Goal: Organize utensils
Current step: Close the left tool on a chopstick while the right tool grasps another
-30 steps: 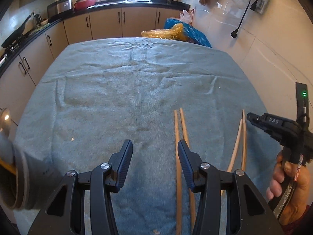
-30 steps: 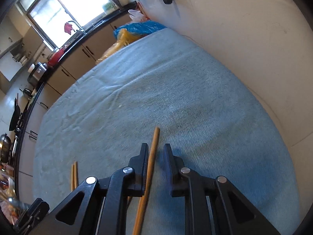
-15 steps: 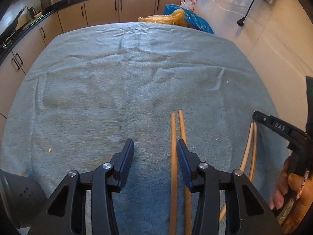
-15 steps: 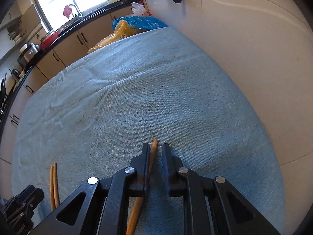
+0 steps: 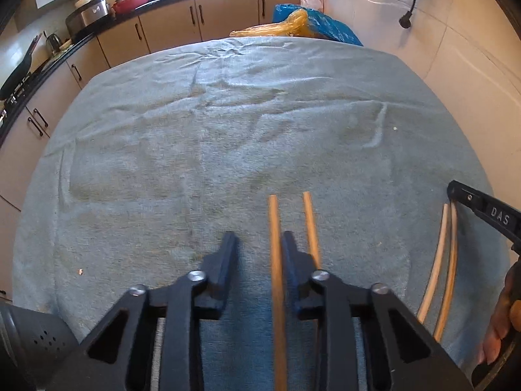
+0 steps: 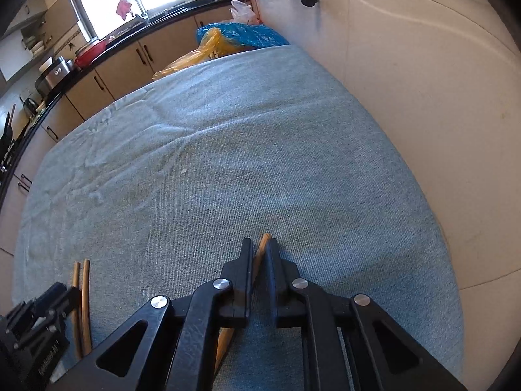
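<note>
Two wooden chopsticks lie side by side on the blue towel (image 5: 228,123). One chopstick (image 5: 274,244) runs between the jaws of my left gripper (image 5: 258,238), close against the right finger; the other chopstick (image 5: 310,221) lies just outside that finger. The left jaws are closing, and a gap still shows on the left side of the stick. My right gripper (image 6: 259,246) is shut on a darker chopstick (image 6: 263,239), whose tip pokes out past the fingers. In the left wrist view a paler pair of chopsticks (image 5: 447,254) lies by the right gripper (image 5: 462,198).
A grey perforated container (image 5: 32,352) stands at the near left corner. Yellow and blue plastic bags (image 5: 302,26) sit beyond the towel's far edge. A tiled wall (image 6: 423,81) runs along the right side. Kitchen cabinets (image 5: 162,29) line the back and left.
My left gripper has shifted right and lower, so one chopstick now lies between its jaws, which have narrowed. The right jaws have closed onto their chopstick and the wrist has rolled a little.
</note>
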Demonstrator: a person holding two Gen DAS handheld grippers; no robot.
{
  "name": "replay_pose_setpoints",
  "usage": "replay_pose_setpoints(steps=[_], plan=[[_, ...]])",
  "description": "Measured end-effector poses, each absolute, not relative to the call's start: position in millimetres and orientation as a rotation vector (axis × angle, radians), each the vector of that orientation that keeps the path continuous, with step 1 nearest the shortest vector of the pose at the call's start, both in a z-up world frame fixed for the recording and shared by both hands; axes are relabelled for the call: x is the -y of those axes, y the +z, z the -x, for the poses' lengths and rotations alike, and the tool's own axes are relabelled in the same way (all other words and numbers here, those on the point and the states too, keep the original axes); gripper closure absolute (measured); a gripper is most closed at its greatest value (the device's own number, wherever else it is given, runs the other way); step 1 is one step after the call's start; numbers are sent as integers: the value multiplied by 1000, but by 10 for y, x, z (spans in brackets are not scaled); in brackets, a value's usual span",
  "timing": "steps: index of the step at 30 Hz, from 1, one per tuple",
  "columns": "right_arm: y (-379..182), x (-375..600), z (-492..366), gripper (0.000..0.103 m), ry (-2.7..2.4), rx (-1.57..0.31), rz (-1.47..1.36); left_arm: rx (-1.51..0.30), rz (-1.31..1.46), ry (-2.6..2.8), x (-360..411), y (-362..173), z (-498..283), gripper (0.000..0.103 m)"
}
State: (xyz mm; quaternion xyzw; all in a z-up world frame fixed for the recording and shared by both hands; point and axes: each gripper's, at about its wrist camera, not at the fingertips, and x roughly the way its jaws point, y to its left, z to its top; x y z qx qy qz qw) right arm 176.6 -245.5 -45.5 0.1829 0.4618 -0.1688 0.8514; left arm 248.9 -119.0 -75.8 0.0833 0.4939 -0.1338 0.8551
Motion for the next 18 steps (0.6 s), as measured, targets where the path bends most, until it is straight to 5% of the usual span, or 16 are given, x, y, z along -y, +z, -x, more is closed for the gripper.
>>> replay_pose_setpoints(steps=[4, 18], plan=[[-463, 2528, -1719, 96, -328, -964, -437, -1049, -147, -296, 1088, -752, -2527, 92], [-492, 2583, -1683, 98, -257, -940, -514, -1026, -159, -278, 1097, -735, -2467, 97]])
